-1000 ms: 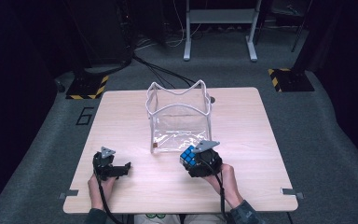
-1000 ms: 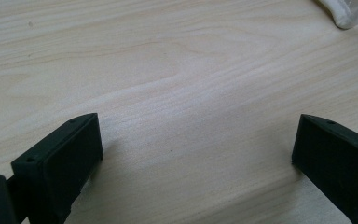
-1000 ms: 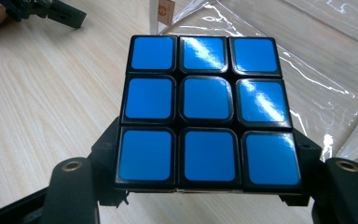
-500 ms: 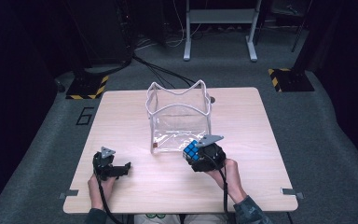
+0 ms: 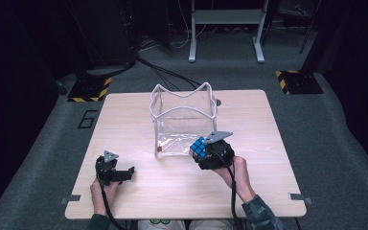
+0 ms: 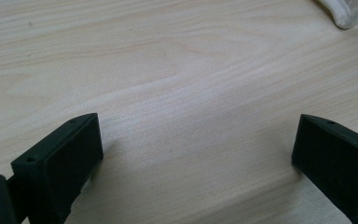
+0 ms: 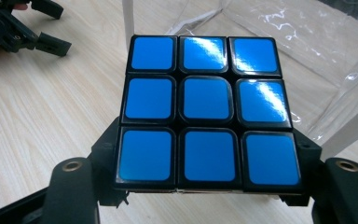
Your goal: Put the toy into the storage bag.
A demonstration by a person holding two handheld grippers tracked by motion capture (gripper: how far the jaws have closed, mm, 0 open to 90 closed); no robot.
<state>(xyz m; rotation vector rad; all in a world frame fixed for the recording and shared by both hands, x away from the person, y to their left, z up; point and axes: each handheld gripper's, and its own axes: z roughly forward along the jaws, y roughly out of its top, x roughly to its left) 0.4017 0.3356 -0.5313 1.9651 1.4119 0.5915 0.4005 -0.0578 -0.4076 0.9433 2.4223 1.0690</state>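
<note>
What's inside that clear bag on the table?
The clear bag looks empty: only its see-through floor and the table show through. The cube, held in the right gripper, hides its near right corner.

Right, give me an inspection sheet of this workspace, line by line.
Surface: light wooden table, bare apart from the items below.
Job's things: puzzle cube, blue face to the camera; clear bag standing open mid-table.
Clutter: nothing seen.
Grippers: right gripper shut on the cube beside the bag's front; left gripper open, holding nothing, low over the table.
Cables: one trails from each gripper; black cables on the floor behind.
Surroundings: grey carpet, metal stand, striped bases.
</note>
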